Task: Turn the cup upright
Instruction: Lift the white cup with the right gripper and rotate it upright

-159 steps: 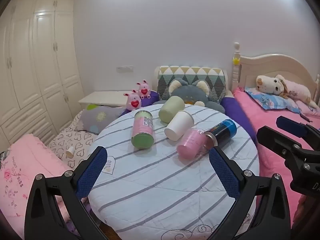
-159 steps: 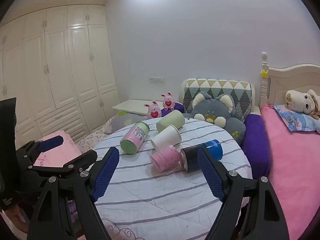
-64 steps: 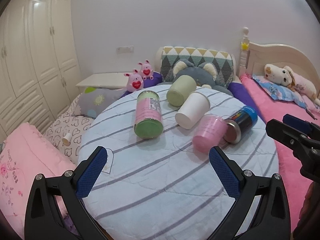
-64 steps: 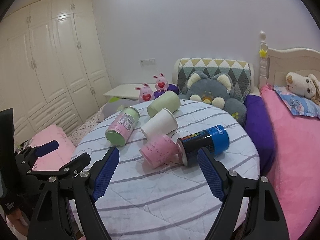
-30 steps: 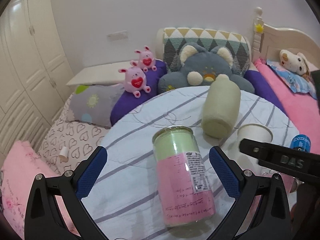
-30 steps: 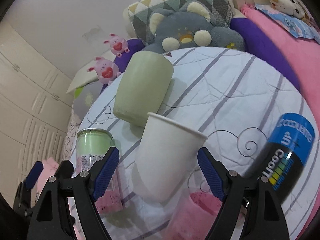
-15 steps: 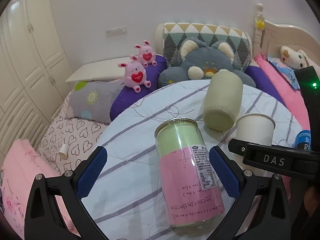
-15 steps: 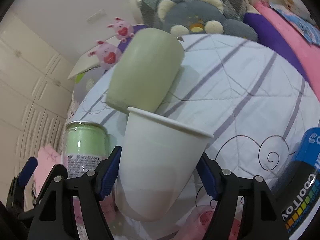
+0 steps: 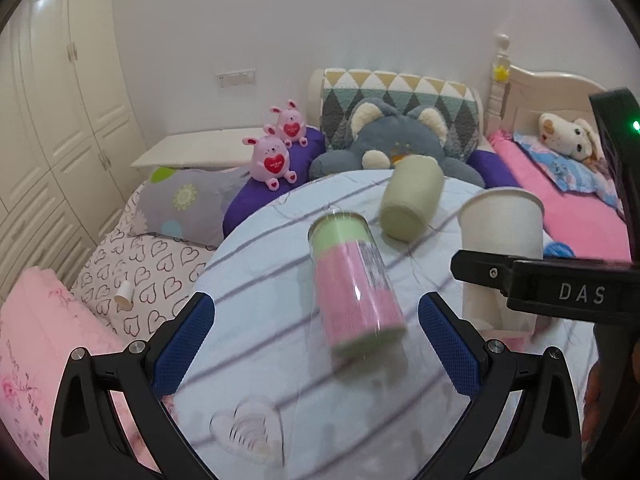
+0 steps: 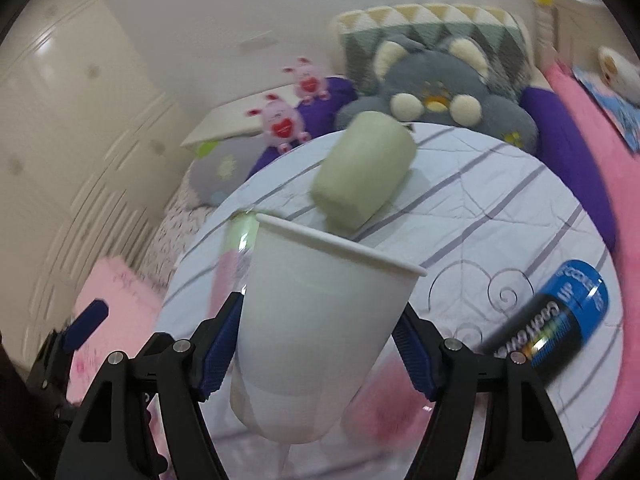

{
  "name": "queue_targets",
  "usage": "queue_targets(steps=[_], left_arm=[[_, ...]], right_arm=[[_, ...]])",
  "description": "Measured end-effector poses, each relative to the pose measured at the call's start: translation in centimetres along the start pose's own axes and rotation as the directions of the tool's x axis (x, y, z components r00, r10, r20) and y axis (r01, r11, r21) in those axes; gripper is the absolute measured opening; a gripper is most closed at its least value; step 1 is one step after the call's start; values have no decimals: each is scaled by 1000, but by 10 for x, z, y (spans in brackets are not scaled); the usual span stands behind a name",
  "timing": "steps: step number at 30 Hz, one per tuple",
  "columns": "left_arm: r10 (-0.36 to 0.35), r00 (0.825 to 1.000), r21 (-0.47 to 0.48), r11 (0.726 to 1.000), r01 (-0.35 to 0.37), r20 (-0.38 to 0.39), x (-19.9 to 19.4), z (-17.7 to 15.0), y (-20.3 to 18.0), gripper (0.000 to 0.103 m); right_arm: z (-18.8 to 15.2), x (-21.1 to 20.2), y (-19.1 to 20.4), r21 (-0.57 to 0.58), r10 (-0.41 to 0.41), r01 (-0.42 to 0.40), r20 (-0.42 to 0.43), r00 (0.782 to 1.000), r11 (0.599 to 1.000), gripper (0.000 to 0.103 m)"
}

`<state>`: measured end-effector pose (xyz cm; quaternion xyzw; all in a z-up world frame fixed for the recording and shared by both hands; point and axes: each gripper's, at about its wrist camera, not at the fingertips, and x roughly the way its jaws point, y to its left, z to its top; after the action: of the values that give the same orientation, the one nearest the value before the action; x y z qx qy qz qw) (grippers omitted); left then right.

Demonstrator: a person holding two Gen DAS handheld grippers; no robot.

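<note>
Round table (image 9: 280,380), striped pale-blue cloth, fills the lower half of both views; bedding and cushions around it.

Grey plush cushion (image 9: 396,148) at the table's far edge, two pink toy rabbits (image 9: 272,160) to its left.

Right gripper (image 10: 316,344): blue-padded fingers (image 10: 220,344) pressed against both sides of the white paper cup (image 10: 320,320), gripping it low on the body. Cup sits rim up, tilted a little, mouth toward the far side. Left wrist view shows the same cup (image 9: 500,232) rim up, right of centre, with the right gripper's black bar across its lower part. Cannot tell whether its base touches the cloth.

Left gripper (image 9: 316,344): fingers (image 9: 184,344) spread wide, holding nothing, hovering over the near part of the table.

Pink-and-green can (image 9: 356,284) lies on its side between the left fingers' line of sight, blurred. Pale green cup (image 9: 412,204) lies on its side beyond it. Blue-and-black can (image 10: 560,320) lies on its side at the right, apart from the white cup.
</note>
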<state>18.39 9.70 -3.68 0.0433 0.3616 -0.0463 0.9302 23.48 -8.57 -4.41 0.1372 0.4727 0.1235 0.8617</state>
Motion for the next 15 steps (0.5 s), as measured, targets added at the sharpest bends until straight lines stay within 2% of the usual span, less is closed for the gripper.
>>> queue_targets(steps=[7,12,15], left_arm=[[-17,999,-15,1000,16,-33,-35,-46,6,103],[19,997,10,1000,-18,-68,-44,-77,1,103],[9,995,8,1000,-8,-101,-42,-89,1,103]], right_arm=[[-45,-11,27,-125,59,-69,-80,995,990,73],[-73,-1,42,-169,67,-95,-166,984,981,73],[-84,9,46,-180,55,-96,-216,975,979,73]])
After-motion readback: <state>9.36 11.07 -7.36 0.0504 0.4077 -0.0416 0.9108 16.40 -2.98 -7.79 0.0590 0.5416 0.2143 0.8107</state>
